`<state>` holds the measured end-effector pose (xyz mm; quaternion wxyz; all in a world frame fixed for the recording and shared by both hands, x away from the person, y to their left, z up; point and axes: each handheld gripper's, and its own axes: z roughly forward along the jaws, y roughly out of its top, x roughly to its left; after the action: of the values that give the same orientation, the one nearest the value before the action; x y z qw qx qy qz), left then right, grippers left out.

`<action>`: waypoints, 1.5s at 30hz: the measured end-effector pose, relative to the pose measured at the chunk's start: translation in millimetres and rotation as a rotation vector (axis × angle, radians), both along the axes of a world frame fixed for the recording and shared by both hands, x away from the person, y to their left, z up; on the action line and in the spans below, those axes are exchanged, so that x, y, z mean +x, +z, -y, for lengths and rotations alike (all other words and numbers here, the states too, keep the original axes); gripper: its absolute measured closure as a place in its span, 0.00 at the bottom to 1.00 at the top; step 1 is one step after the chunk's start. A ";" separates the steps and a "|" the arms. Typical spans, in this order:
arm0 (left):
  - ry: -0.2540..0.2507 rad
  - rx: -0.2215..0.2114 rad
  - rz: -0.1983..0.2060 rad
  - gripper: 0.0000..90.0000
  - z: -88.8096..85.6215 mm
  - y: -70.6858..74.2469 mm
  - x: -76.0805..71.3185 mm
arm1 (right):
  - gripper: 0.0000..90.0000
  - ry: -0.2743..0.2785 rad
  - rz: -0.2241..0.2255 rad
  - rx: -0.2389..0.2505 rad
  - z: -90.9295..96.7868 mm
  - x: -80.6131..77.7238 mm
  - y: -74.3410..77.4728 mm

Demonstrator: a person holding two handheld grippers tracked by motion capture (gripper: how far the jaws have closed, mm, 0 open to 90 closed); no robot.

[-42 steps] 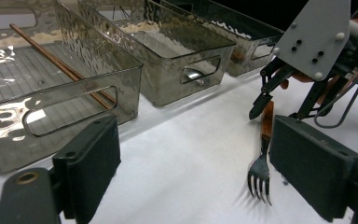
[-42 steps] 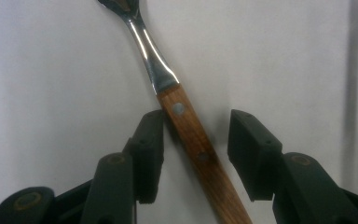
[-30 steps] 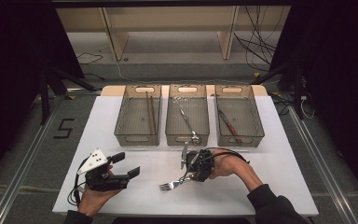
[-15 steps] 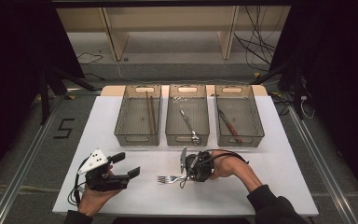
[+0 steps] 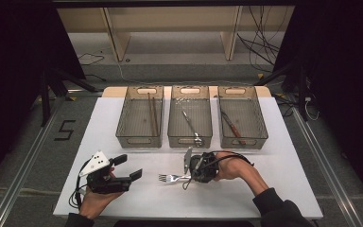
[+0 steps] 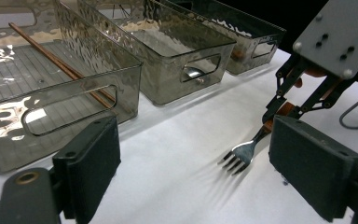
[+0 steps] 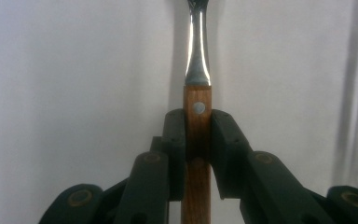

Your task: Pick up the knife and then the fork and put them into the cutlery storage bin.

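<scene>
The right gripper (image 5: 192, 174), jaws just closed, clamps the wooden handle of a steel fork (image 5: 172, 178) lying on the white table (image 5: 264, 198). The left gripper (image 5: 131, 168) rests nearby, jaws apart and empty.

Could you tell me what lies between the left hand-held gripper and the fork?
Nothing: in the high view, only bare white table separates the left hand-held gripper from the fork.
</scene>
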<state>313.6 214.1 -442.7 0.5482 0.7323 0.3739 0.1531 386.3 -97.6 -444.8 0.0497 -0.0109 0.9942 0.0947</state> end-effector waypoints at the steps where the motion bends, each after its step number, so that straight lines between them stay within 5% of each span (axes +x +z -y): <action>1: 0.000 0.000 0.000 0.18 0.0 0.1 -0.1 | 0.86 -0.010 0.003 0.011 1.0 0.7 1.3; 9: 0.001 -0.001 0.001 0.18 -0.2 0.1 -0.2 | 0.86 -0.105 0.022 0.122 12.7 10.6 16.0; 34: 0.001 0.000 0.001 0.18 0.2 0.0 0.0 | 0.86 -0.387 0.027 0.347 52.9 34.9 57.4; 39: 0.002 -0.001 0.002 0.18 -0.1 0.0 0.2 | 0.86 -0.495 0.045 0.429 72.2 48.4 71.4; 45: 0.002 -0.001 0.001 0.18 0.1 -0.1 0.3 | 0.86 -0.614 0.075 0.473 91.7 63.5 85.6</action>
<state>313.9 214.0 -442.8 0.5487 0.7315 0.3744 0.1539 449.7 -189.3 -359.2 0.1133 0.2955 0.8994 0.3015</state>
